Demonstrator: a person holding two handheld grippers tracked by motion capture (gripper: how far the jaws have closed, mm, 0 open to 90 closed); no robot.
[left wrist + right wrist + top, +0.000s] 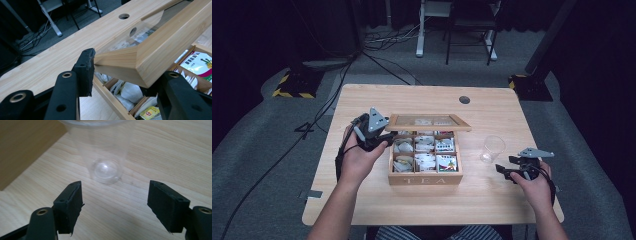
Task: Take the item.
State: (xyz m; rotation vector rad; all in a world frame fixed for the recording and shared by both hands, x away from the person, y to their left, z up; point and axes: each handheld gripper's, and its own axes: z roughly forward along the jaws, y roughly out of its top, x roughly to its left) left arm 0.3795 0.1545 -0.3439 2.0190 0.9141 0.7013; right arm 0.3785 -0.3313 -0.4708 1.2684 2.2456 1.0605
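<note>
Your left gripper (382,136) is at the left end of the tea box's lid (428,122), and in the left gripper view its jaws sit on either side of the lid's (155,47) wooden corner. One jaw presses the corner's edge; the other is partly hidden under the frame, so the grip looks closed on the lid, which is raised and tilted above the compartments.

The wooden tea box (425,178) stands mid-counter, marked TEA on its front, with tea bags (424,152) showing in its compartments. The lid has a clear pane in a wooden frame.

Your right gripper (507,171) rests low on the counter (412,100) to the right of the box, jaws spread wide and holding nothing. The clear plastic cup (102,152) stands upright just beyond them, not touched, between the box and your right hand (537,187).
</note>
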